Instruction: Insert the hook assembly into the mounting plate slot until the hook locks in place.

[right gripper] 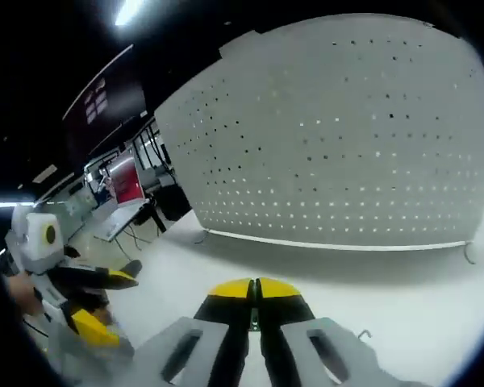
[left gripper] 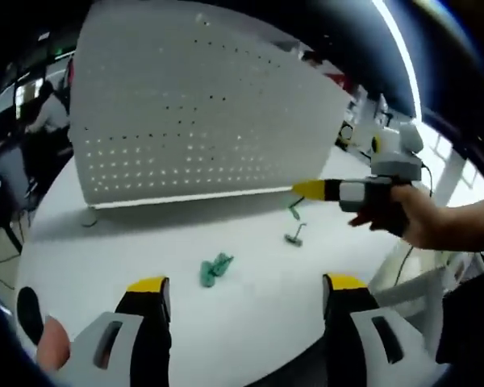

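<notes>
In the left gripper view, the left claw (left gripper: 246,294) is seen nearest, its two yellow-tipped jaws spread wide with nothing between them, above the white worktop (left gripper: 250,339). Just beyond the gap, a green hook assembly (left gripper: 215,268) is laid flat on the worktop, well short of the pegboard. Farther on and to the right, two smaller green hooks (left gripper: 295,224) are seen lying nearer the pegboard's foot. The right claw (left gripper: 308,190) is held out from the right by a hand (left gripper: 411,216), its yellow tip hanging over those smaller hooks, close to the pegboard's lower edge. Farthest back, the white perforated pegboard (left gripper: 202,113) is stood upright on the worktop.

In the right gripper view, the right claw (right gripper: 255,289) is shown clenched, the yellow tips pressed together; whether anything thin is pinched between them cannot be told. A small metal hook end (right gripper: 363,334) is glimpsed beside its right jaw, on the worktop (right gripper: 403,298). The pegboard (right gripper: 339,137) is faced beyond it. The left claw (right gripper: 117,276) is seen at the left.
</notes>
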The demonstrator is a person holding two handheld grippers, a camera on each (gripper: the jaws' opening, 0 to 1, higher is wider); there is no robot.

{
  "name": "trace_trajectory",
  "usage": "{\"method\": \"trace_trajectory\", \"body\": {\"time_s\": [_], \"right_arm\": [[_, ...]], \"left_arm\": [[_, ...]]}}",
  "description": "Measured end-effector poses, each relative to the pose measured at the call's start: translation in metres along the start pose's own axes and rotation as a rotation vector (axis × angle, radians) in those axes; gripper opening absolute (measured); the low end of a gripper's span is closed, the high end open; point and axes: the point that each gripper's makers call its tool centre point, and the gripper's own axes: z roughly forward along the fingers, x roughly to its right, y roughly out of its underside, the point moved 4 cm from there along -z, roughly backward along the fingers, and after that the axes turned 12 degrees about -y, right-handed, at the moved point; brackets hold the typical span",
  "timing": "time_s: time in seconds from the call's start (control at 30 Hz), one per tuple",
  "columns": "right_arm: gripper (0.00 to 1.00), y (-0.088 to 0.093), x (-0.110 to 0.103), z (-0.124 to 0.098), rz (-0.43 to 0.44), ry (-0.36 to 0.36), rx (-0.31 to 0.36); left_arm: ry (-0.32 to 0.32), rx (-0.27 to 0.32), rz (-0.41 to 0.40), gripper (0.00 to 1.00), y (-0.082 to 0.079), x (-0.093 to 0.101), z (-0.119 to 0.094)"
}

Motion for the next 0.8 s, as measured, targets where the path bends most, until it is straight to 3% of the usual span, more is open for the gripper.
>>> {"method": "trace_trajectory", "body": {"time_s": [0.17,0.33,0.57,0.7,0.8], "right_arm": [[0.00,-0.007,-0.035,-0.006,0.032,-0.075,0.065],[0.00,-0.005,-0.056,-0.008,0.058,-0.121,0.086],[0.00,-0.004,-0.075,-0.014,0.055,-0.153,0.117],[0.00,-0.008,-0.082,-0.017,0.065,-0.163,0.146],[0.00,-0.012,-0.086,-0.019,0.054,-0.170,0.162]], "left_arm": [[0.050,-0.002,-0.038,0.73,-0.009,0.018,0.004],[0.087,0.000,-0.099,0.69,-0.014,0.029,0.003],[0.138,0.012,-0.160,0.60,-0.023,0.041,-0.003],[0.148,0.003,-0.156,0.56,-0.022,0.045,-0.002],[0.179,-0.003,-0.206,0.52,-0.023,0.049,-0.005]]}}
